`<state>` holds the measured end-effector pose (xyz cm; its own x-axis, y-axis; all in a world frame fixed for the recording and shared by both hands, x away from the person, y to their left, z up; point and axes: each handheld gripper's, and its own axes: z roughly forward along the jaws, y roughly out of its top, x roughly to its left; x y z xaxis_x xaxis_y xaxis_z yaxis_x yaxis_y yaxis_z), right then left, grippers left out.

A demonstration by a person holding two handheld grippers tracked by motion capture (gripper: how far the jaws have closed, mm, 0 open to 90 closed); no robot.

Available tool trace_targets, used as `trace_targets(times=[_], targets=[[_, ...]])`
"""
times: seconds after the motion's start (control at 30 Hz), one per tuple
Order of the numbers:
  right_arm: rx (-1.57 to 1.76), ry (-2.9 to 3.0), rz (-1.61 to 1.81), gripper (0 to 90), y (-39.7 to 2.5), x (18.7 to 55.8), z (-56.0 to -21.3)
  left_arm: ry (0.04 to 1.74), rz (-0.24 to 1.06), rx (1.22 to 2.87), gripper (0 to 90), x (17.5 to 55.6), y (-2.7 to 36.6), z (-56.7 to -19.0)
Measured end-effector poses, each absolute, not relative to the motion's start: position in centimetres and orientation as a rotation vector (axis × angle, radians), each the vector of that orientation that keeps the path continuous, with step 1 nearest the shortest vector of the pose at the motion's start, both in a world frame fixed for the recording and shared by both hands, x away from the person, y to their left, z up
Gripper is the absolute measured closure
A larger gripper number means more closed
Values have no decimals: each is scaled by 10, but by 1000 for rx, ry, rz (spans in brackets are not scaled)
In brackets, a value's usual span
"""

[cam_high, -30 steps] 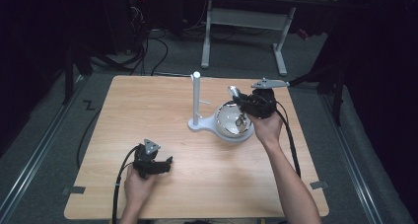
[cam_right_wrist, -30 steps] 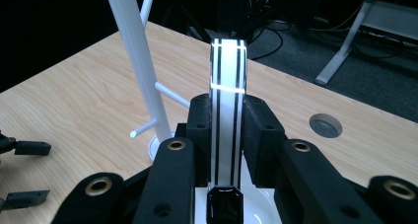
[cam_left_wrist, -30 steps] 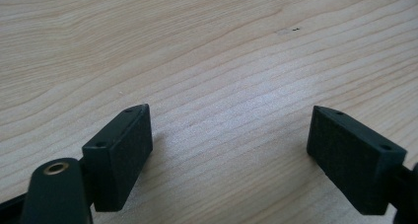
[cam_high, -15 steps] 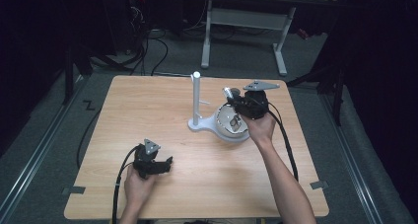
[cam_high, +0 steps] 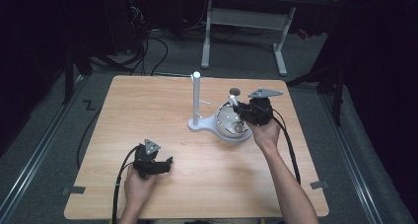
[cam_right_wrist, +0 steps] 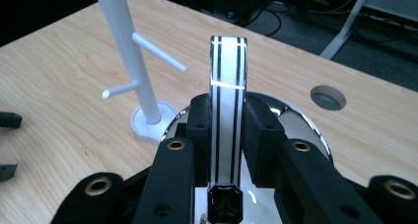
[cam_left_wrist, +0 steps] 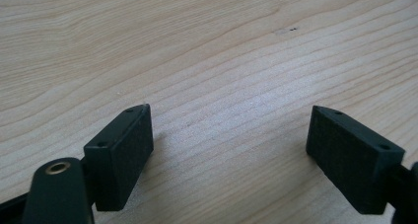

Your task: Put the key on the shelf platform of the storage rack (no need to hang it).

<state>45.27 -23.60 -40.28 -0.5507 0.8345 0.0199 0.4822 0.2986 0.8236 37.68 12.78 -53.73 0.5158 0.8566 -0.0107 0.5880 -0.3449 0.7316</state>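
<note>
My right gripper point(cam_right_wrist: 228, 105) is shut on a white bangle point(cam_right_wrist: 227, 61) with two black stripes and a dark purple stone at its lower end. The bangle stands edge-on between the jaws, above a shiny round dish point(cam_right_wrist: 305, 120). In the high view the right gripper point(cam_high: 240, 110) hovers over this dish point(cam_high: 224, 123), which joins the base of a white post point(cam_high: 196, 95) with short pegs point(cam_right_wrist: 157, 51). My left gripper point(cam_high: 166, 165) rests near the table's front left; its jaws point(cam_left_wrist: 229, 110) stand wide open over bare wood.
A round cable hole point(cam_high: 235, 91) sits in the wooden table point(cam_high: 148, 105) just behind the dish. Cables trail from both grippers toward the front edge. Beyond the table are a dark floor with cables and a white desk frame point(cam_high: 244, 21).
The right gripper, still holding the bangle, has shifted slightly left and toward the near side over the dish. The left gripper has not moved.
</note>
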Motion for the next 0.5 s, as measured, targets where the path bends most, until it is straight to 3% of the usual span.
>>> trace_targets(times=[0.5], targets=[[1198, 2224, 1140, 757, -244, 451, -420, 1174, 497, 2065, 184, 377, 128, -537]])
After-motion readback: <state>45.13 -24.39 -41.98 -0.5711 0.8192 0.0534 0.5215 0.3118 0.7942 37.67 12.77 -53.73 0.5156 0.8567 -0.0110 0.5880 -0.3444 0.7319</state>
